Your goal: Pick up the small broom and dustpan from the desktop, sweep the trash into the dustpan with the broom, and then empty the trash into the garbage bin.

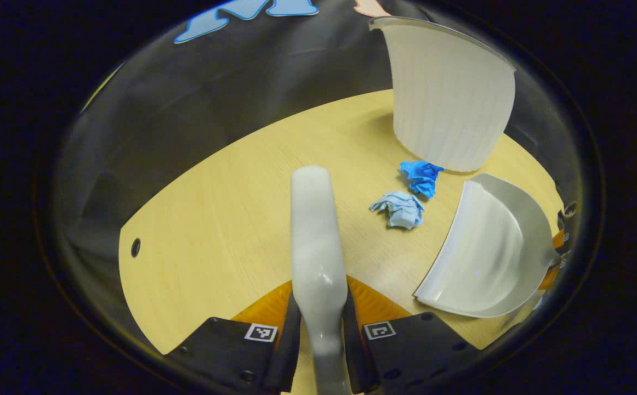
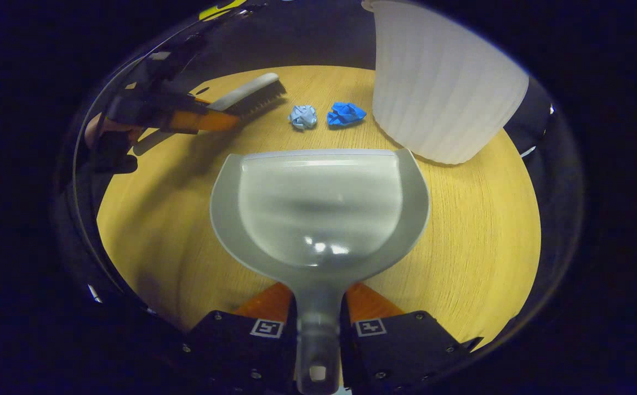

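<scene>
Both tools are already lifted: the left gripper (image 1: 318,334) is clamping the glossy grey broom (image 1: 316,241), and the right gripper (image 2: 318,334) is pinching the handle of the smooth, scoop-shaped dustpan (image 2: 318,208). Sweeping and emptying are still waiting. Two crumpled paper balls, pale blue (image 2: 302,117) and bright blue (image 2: 346,113), are lying just beside the ribbed white garbage bin (image 2: 439,88), beyond the dustpan's lip on the wood-grain desktop (image 2: 477,230).

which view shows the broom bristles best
The right gripper view: the broom lies side-on, its dark bristles visible under the white back. The left gripper view shows the broom from behind, its smooth white back.
</scene>
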Tool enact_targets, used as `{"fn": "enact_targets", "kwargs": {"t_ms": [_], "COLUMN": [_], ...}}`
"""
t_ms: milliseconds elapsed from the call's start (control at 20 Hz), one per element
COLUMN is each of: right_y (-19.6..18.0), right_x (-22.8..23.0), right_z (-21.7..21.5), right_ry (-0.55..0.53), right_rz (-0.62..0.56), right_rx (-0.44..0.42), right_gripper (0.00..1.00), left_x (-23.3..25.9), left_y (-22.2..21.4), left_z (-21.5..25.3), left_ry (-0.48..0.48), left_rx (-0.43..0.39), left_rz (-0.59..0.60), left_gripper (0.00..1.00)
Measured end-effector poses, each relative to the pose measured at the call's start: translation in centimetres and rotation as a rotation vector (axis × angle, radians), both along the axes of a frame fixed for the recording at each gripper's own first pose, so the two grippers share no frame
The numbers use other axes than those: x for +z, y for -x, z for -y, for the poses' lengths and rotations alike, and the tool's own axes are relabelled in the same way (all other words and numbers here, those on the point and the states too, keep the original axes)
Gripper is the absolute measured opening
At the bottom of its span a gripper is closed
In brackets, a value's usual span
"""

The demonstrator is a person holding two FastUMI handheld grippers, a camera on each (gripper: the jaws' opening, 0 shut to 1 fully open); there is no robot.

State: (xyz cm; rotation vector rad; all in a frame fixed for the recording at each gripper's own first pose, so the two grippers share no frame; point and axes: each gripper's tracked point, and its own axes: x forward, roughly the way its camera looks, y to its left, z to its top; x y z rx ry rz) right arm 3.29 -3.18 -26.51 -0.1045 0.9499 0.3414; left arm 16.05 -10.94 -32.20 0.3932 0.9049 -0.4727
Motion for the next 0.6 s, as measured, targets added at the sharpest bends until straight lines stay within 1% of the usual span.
{"fn": "enact_targets", "kwargs": {"t_ms": [50, 100, 200, 350, 400, 500, 550, 600], "right_y": [-0.2, -0.2, -0.2, -0.5, -0.6, -0.8, -0.7, -0.7], "right_x": [0.0, 0.1, 0.5, 0.5, 0.5, 0.6, 0.7, 0.8], "right_z": [0.1, 0.2, 0.5, 0.4, 0.4, 0.2, -0.1, -0.2], "right_ry": [-0.005, -0.010, -0.021, -0.027, -0.028, -0.039, -0.053, -0.060], "right_rz": [-0.003, -0.011, -0.015, -0.028, -0.031, -0.039, -0.042, -0.048], "right_rx": [0.004, 0.003, -0.001, -0.006, -0.008, -0.013, -0.018, -0.021], "right_gripper": [0.33, 0.33, 0.33, 0.33, 0.33, 0.33, 0.33, 0.33], "left_x": [0.0, -0.3, -1.0, -1.7, -1.9, -1.7, -1.5, -1.5], "left_y": [-0.6, -1.1, -2.1, -3.2, -3.4, -3.7, -3.9, -3.8], "left_z": [0.8, 1.7, 3.4, 5.4, 6.1, 7.4, 7.9, 8.5], "left_ry": [0.004, 0.014, 0.030, 0.024, 0.026, 0.025, 0.028, 0.033], "left_rx": [-0.027, -0.050, -0.097, -0.172, -0.201, -0.264, -0.292, -0.322], "left_rz": [-0.003, -0.009, -0.014, -0.016, -0.019, -0.020, -0.021, -0.029], "left_gripper": [0.43, 0.40, 0.46, 0.43, 0.40, 0.43, 0.41, 0.41]}}
